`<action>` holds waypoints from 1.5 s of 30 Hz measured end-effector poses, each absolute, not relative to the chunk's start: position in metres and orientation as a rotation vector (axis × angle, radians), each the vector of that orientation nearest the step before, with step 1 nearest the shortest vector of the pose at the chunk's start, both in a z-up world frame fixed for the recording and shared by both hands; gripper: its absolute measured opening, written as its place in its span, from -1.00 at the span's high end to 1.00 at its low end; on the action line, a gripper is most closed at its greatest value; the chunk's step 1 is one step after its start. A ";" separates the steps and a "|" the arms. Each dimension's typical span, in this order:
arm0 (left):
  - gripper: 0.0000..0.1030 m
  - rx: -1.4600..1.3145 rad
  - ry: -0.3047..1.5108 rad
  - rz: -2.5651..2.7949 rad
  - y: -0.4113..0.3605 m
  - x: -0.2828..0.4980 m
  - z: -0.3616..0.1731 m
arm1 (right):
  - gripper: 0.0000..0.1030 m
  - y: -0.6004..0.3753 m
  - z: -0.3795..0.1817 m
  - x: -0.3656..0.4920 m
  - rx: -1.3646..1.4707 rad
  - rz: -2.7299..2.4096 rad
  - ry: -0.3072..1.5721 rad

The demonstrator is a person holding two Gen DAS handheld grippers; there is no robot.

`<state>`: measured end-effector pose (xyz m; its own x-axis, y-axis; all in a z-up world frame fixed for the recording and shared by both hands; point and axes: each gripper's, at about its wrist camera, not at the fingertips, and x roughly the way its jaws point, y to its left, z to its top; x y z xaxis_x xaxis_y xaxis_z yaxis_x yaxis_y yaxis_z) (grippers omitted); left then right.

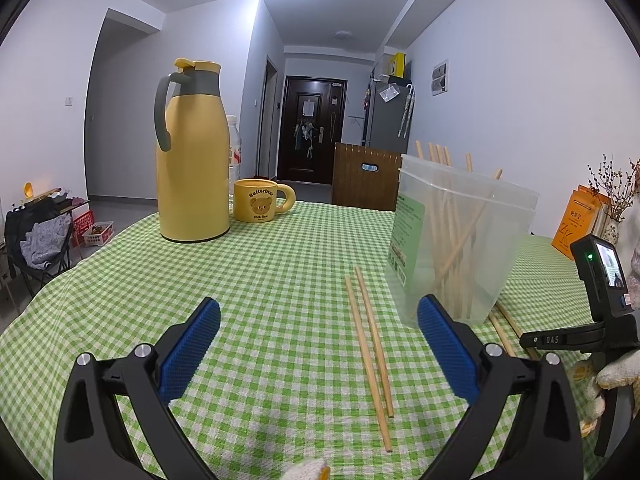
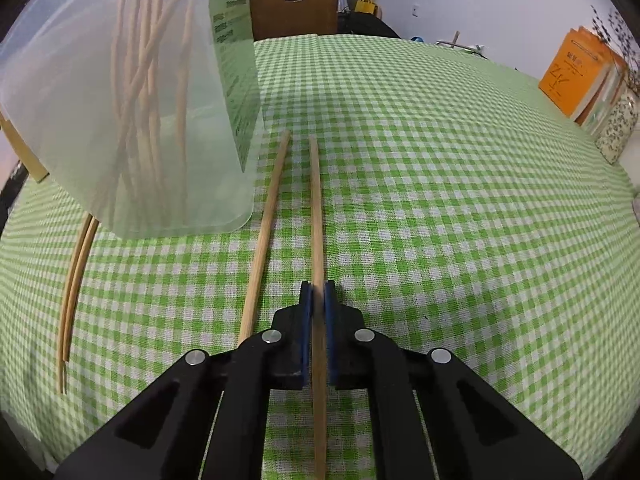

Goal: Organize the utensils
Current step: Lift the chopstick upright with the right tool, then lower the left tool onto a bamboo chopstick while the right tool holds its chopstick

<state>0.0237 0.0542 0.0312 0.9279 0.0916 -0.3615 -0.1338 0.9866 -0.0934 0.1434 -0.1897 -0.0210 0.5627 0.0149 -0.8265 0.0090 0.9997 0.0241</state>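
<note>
My right gripper [image 2: 319, 300] is pinching one wooden chopstick [image 2: 316, 208] near its near end; my left gripper [image 1: 318, 348] hangs spread wide over the bench [image 1: 260, 280], holding nothing. I expect the long free end to sag or swivel in the pads on lifting, since the grip sits far from the middle, and it could knock the clear plastic container [image 2: 132, 120] of chopsticks. The held stick's long axis runs along the gripper's line, tip pointing away, just right of the container. Its mate [image 2: 266, 232] lies beside it, nearly parallel.
</note>
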 end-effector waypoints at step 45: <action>-0.86 -0.096 0.367 0.117 0.048 0.023 0.029 | 0.87 -0.221 0.034 0.021 -0.019 -0.021 0.270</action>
<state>0.0228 0.0479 0.0287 0.9267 0.0963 -0.3632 -0.1309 0.9888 -0.0720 0.0207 -0.2205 0.0341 0.9636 -0.0232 -0.2665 0.0181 0.9996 -0.0216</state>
